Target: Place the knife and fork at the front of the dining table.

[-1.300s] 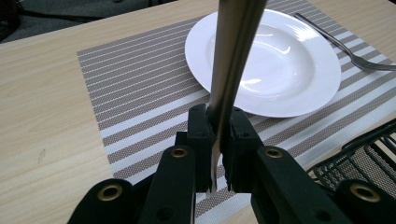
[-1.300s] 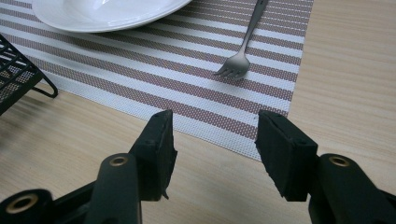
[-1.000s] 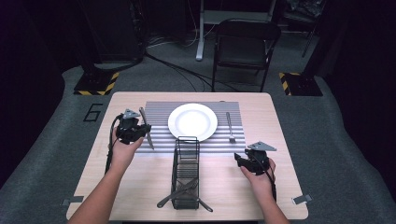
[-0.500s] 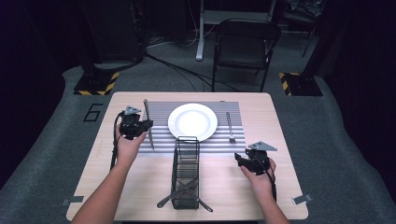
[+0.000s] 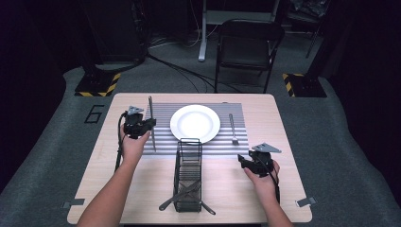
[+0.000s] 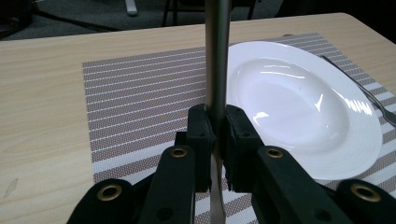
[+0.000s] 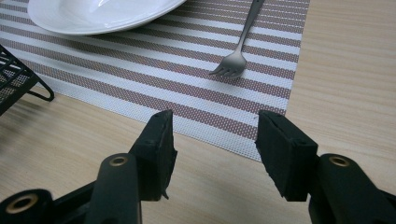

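Left gripper [image 6: 215,126] pinches a slim silver metal knife [image 6: 217,56] above the striped woven placemat [image 6: 140,93]; a round white ceramic plate [image 6: 299,102] lies just to its right. Right gripper [image 7: 212,135] stands spread, nothing between its pads.

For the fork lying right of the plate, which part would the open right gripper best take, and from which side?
Probably the straight handle of the fork, taken from above with the jaws across its width. It lies flat on the striped placemat, tines toward the person. The right gripper sits open just short of the tines, so it should move past them.
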`<control>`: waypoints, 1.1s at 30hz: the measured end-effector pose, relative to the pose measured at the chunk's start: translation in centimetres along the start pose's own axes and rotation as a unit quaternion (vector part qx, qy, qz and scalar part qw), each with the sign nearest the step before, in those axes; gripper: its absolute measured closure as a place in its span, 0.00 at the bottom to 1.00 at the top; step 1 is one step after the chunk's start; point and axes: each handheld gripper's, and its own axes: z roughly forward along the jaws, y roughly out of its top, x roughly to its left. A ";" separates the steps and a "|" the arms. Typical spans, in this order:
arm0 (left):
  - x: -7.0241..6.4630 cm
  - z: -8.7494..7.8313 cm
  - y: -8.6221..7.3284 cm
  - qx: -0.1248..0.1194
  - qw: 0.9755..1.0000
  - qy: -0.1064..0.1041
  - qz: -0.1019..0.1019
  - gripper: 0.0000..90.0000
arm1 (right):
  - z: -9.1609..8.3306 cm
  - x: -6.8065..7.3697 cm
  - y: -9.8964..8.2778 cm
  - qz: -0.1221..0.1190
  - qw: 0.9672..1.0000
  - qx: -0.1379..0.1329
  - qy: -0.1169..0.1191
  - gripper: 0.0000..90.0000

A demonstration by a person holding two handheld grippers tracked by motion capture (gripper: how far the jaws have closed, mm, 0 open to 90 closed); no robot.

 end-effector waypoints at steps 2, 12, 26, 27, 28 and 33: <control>0.1 0.2 0.0 -0.002 1.000 0.001 -0.001 0.91 | 0.0 0.0 0.0 -0.001 1.000 0.000 -0.001 0.51; 1.0 1.5 -0.3 -0.011 0.999 -0.002 -0.031 0.91 | 0.1 -0.1 0.0 0.003 1.000 0.000 0.002 0.51; 0.8 2.5 -0.6 -0.024 0.999 0.003 -0.034 0.91 | 0.1 -0.2 0.0 0.009 1.000 -0.002 0.003 0.51; 0.8 2.8 -0.6 -0.025 0.999 0.003 -0.036 0.91 | 0.1 -0.2 0.0 0.009 1.000 -0.001 0.003 0.51; 0.8 2.9 -0.6 -0.024 0.999 0.004 -0.037 0.91 | 0.1 -0.2 0.0 0.005 1.000 -0.001 0.003 0.51; 0.6 4.0 -0.9 -0.009 0.999 0.013 -0.042 0.91 | 0.1 -0.2 0.0 0.009 1.000 0.000 0.004 0.51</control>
